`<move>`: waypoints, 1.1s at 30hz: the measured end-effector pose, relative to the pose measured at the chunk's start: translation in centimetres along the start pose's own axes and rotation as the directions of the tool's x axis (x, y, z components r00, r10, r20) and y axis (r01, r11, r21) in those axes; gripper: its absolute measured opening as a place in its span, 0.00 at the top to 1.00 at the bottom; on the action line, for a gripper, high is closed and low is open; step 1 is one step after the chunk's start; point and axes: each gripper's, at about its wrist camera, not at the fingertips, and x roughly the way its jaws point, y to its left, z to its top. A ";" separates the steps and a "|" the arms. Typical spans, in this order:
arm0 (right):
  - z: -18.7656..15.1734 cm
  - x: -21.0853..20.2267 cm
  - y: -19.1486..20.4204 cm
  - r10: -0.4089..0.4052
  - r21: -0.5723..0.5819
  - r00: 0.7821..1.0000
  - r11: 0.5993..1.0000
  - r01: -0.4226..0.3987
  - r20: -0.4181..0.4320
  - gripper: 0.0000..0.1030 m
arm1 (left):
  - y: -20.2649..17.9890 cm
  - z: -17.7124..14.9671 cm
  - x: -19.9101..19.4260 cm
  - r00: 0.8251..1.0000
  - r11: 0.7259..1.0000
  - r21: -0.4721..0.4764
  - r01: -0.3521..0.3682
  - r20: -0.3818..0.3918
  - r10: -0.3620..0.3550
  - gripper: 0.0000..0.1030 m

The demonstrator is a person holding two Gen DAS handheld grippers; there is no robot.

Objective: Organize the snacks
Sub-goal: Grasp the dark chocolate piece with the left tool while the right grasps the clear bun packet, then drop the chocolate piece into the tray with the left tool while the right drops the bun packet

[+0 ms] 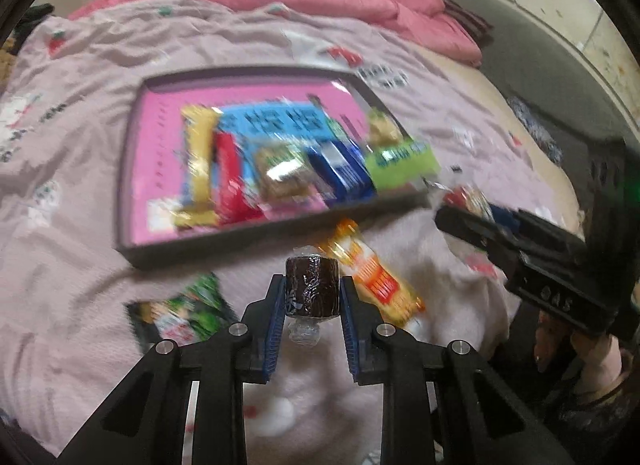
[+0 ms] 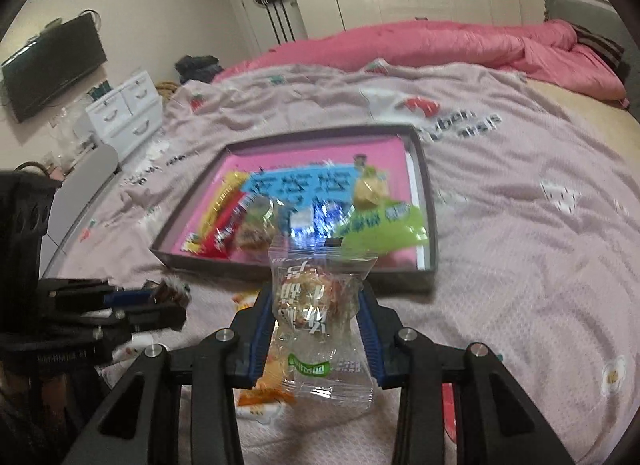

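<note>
- Left wrist view: the left hand-held gripper [image 1: 312, 292] is clamped on a small dark brown wrapped snack [image 1: 312, 285]. The blue pads [image 1: 279, 307] press on its two flat sides, and the twisted ends of the wrapper point up and down between them.
- The snack is lifted clear of the pink bed cover [image 1: 80, 169]. The grey tray [image 1: 132, 137], with its pink floor, lies beyond it, ahead and a little to the left, already with a row of packets inside.
- On the cover just before the tray lie an orange-yellow packet [image 1: 372, 273], just right of the gripper, and a green packet [image 1: 192, 309] to its left.
- At the right edge, the right hand-held gripper [image 1: 472, 209] shows from the side, with something held at its tip.
- Right wrist view: the right hand-held gripper [image 2: 318, 317] is clamped on a clear plastic snack bag [image 2: 316, 305]. The bag stands upright, its long axis running away from the camera, and its top edge overlaps the near wall of the tray [image 2: 428, 193] in the picture.
- The tray lies straight ahead here, its free pink floor mostly at the back. The right gripper seems the nearer one to the near wall, so I judge both only need a move forward, over the wall.
- The left gripper shows at the left edge, beside and apart.
</note>
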 end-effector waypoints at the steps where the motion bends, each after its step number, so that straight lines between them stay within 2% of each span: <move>1: 0.1 0.0 0.1 0.002 -0.005 1.000 1.000 -0.002 0.005 0.61 | 0.4 0.3 -0.3 1.000 1.000 -0.011 -0.005 0.012 0.005 0.74; 6: 0.8 0.1 0.1 0.010 -0.003 0.999 1.000 -0.010 0.036 0.61 | 3.0 1.9 -1.1 0.996 0.996 -0.071 -0.047 0.072 0.052 0.74; 10: 1.6 0.2 0.1 0.016 -0.003 0.998 1.000 -0.016 0.066 0.61 | 4.9 3.1 -1.6 0.986 0.990 -0.103 -0.098 0.122 0.110 0.74; 17: 2.9 1.1 0.2 0.019 -0.014 0.996 1.000 -0.017 0.092 0.61 | 7.3 4.7 -0.2 0.978 0.981 -0.151 -0.118 0.153 0.141 0.74; 23: 3.4 2.0 0.2 0.017 -0.019 0.995 1.000 -0.015 0.098 0.61 | 7.7 5.2 1.4 0.975 0.978 -0.150 -0.145 0.144 0.167 0.74; 33: 4.5 4.4 0.0 0.012 -0.018 0.996 1.000 -0.010 0.091 0.61 | 7.9 5.0 3.6 0.980 0.977 -0.129 -0.170 0.084 0.182 0.74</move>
